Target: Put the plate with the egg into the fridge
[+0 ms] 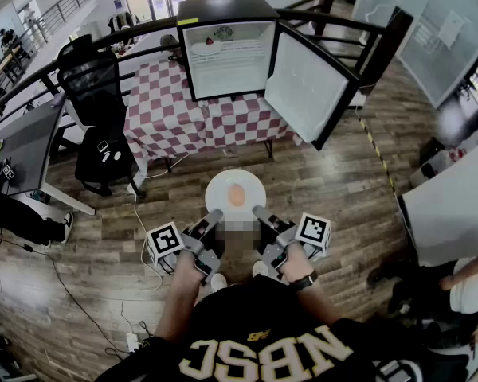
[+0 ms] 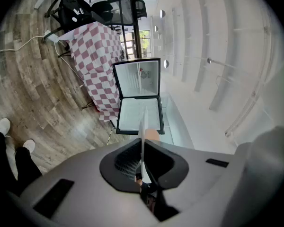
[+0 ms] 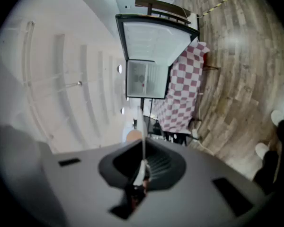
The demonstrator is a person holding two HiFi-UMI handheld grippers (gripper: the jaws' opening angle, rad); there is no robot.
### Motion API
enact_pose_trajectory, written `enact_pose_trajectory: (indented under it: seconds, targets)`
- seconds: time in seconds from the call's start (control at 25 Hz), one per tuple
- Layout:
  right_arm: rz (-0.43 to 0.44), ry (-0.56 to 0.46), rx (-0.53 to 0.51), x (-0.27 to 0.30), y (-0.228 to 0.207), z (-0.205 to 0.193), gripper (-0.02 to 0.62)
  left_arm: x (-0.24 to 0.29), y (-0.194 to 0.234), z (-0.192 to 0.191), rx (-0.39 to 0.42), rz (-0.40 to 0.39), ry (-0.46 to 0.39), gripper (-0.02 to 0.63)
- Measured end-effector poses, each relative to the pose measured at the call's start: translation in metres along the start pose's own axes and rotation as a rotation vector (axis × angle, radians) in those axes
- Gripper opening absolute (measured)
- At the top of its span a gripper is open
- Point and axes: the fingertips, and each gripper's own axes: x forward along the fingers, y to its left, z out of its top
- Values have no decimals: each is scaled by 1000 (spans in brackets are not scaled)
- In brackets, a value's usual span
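Note:
I hold a white plate with a tan egg on it level above the wooden floor. My left gripper is shut on its near-left rim and my right gripper is shut on its near-right rim. The left gripper view shows the plate edge-on between the closed jaws of the left gripper, with the egg beyond. The right gripper view shows the same: plate, egg, right gripper. The small fridge stands ahead on a checkered table, its door swung open to the right.
A dish with something red sits on the fridge's top shelf. A black office chair and a desk stand at the left. A white table and a seated person are at the right. A railing runs behind the fridge.

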Motion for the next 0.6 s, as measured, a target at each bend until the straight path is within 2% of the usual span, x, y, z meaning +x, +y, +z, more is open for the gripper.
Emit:
enact_pose_trajectory:
  seconds: [0.32, 0.48, 0.6]
  targets:
    - [5, 32, -5, -9, -7, 48, 29, 47, 4, -13, -51, -8, -15, 32]
    - [8, 54, 0, -11, -9, 64, 29, 63, 3, -16, -63, -47, -26, 32]
    - [19, 68, -37, -14, -10, 75, 29, 73, 0, -21, -72, -78, -27, 32]
